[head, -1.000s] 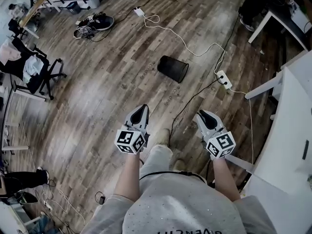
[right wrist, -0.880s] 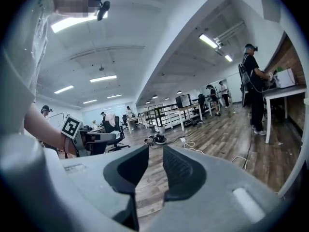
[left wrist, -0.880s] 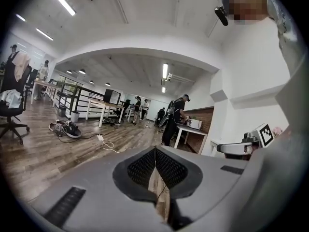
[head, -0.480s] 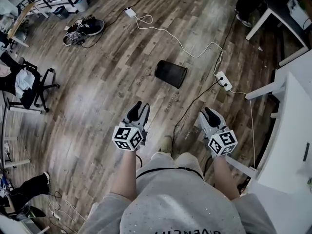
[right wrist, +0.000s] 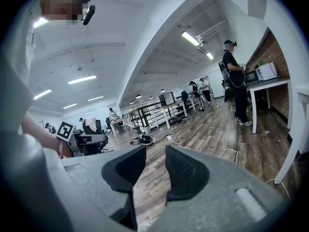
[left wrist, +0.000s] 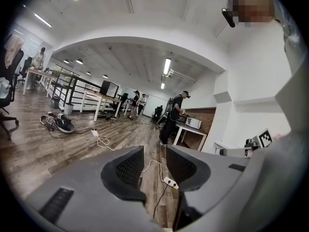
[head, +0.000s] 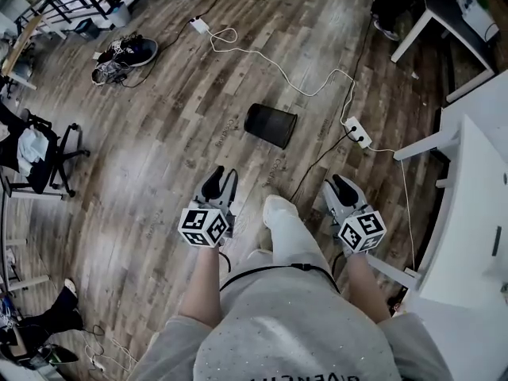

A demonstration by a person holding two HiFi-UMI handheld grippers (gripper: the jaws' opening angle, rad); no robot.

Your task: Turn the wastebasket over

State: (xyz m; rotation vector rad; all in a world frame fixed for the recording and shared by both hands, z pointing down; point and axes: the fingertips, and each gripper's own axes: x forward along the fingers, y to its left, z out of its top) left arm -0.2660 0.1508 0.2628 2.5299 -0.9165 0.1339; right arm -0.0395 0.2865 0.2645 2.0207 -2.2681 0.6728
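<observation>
The black mesh wastebasket lies on the wooden floor in the head view, some way ahead of both grippers. My left gripper hangs short of it, below and to its left. Its jaws have just been opening and stand apart with nothing between them. My right gripper is below and to the right of the basket. Its jaws have also just been opening and are empty. Neither gripper view shows the basket.
A white power strip with a white cable and a black cable lies right of the basket. My leg and shoe reach forward between the grippers. A white table stands at right, shoes and an office chair at left.
Both grippers' jaws went from shut to apart. The basket has drawn nearer in the head view. A leg and shoe have stepped forward between the grippers.
</observation>
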